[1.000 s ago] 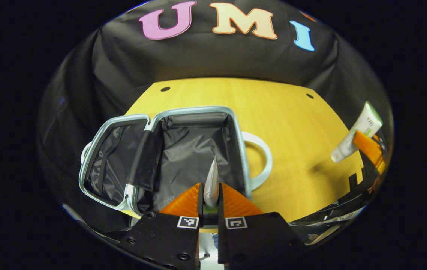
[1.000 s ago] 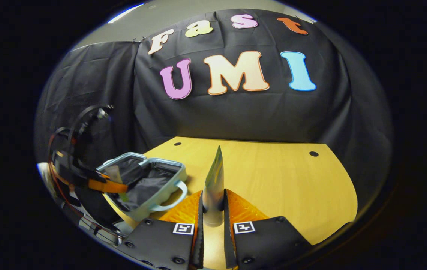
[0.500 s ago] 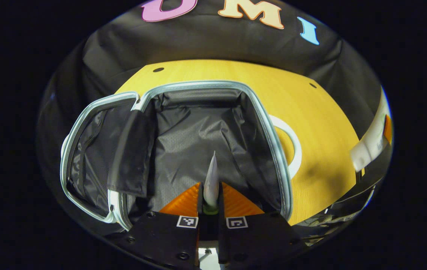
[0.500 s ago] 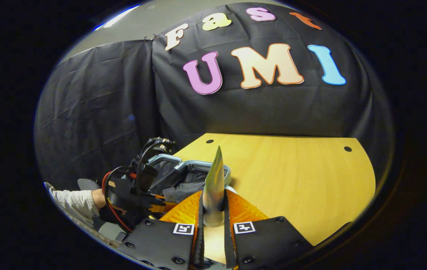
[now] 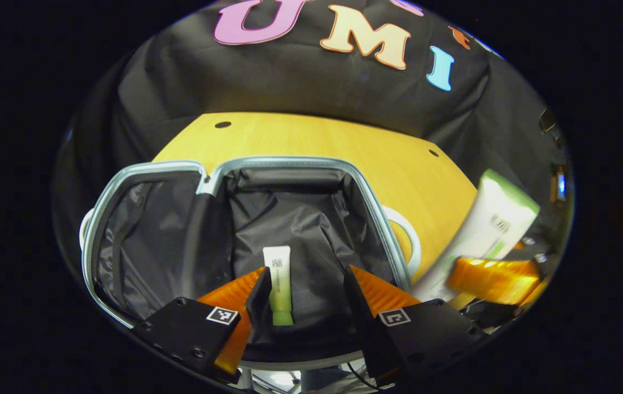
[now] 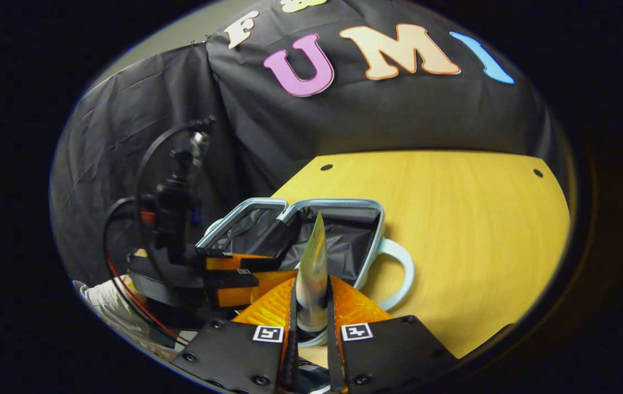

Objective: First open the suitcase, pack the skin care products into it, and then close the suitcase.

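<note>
The suitcase (image 5: 377, 202) lies open on the wooden table, with a pale rim and black lining. A small white tube with a green cap (image 5: 277, 284) rests on the lining of its right half. My left gripper (image 5: 306, 273) hangs over that half, open, its fingers apart on either side of the tube. My right gripper (image 6: 311, 282) is shut on a larger white and green tube (image 6: 314, 262), seen edge-on, just short of the suitcase (image 6: 379, 230). In the left gripper view that tube (image 5: 489, 224) and the right gripper (image 5: 489, 272) are at the suitcase's right edge.
The suitcase's white handle (image 6: 401, 268) sticks out over the table (image 6: 453, 219) on the right. A hand in a light sleeve (image 6: 100, 290) holds the left gripper (image 6: 234, 271) with its cables. Black cloth walls close in the back and left.
My left gripper has opened and let the small tube drop into the suitcase. My right gripper has carried its tube leftward up to the suitcase.
</note>
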Action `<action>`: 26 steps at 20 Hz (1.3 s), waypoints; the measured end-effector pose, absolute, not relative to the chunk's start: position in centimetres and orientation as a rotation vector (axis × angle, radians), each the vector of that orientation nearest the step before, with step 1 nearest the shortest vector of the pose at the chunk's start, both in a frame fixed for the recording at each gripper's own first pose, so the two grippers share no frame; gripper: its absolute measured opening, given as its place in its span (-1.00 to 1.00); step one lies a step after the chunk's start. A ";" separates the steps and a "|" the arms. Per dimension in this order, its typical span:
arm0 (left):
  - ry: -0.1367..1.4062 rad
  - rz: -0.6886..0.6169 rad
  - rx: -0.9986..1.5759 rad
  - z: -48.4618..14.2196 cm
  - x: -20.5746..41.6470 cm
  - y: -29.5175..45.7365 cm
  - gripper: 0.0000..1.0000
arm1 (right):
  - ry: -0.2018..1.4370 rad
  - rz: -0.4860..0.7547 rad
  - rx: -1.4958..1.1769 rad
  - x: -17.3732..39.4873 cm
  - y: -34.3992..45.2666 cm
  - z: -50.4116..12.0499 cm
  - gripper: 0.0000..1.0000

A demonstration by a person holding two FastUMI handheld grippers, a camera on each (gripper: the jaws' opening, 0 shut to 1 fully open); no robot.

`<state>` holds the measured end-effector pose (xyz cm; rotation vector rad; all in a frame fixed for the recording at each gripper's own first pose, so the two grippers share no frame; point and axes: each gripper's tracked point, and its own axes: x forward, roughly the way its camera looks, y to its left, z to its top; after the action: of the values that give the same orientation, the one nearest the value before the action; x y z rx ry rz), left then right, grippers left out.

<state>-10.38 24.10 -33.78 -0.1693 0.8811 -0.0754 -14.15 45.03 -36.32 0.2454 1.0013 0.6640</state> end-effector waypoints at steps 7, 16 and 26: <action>0.788 0.036 -0.176 -29.4 -11.1 31.9 0.76 | 1.165 0.612 0.193 -17.1 47.7 -42.3 -0.58; 0.746 0.301 -0.175 -27.8 -13.8 46.0 0.91 | 1.025 0.588 0.222 -14.1 48.8 -40.0 0.34; 0.770 0.520 -0.167 -28.5 -15.7 59.4 0.92 | 0.726 0.455 0.191 -7.0 42.8 -31.8 0.96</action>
<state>-15.73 59.40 -28.55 -0.1674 0.7697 0.5197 -7.05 42.80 -31.75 0.1912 0.7255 0.4554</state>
